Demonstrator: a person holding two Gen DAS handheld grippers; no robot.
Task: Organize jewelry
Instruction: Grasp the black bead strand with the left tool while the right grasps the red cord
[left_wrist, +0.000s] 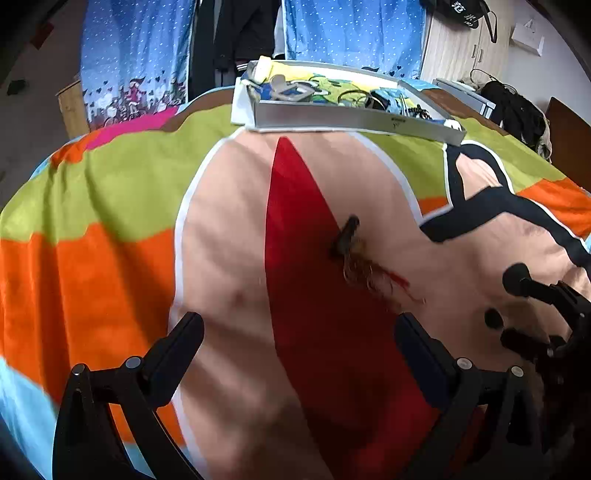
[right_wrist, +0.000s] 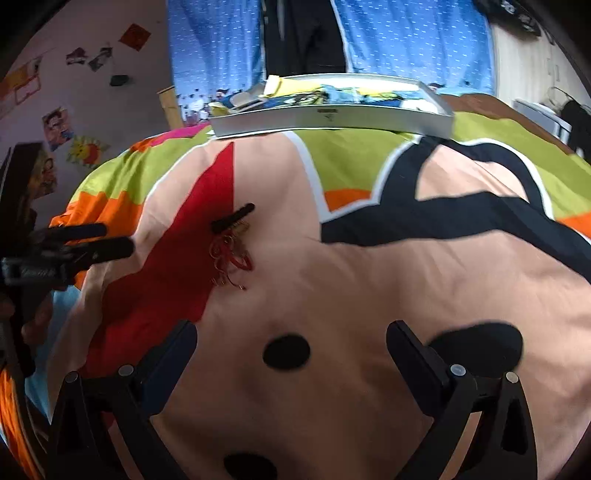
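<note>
Bright bedding (left_wrist: 110, 258) filled the left view: left gripper (left_wrist: 299, 332) spread wide and empty, aimed at the hairpin (left_wrist: 347, 232) on the red patch. Right view: right gripper (right_wrist: 291, 343) likewise released; tray (right_wrist: 332, 122) beyond, likely its destination.

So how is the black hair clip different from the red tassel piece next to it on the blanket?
The hair clip is one plain black bar; the tassel piece is a loose tangle of red thread and gold hooks. The clip lies nearer the tray, the tassel nearer the grippers. Both rest on the blanket, neither held.
</note>
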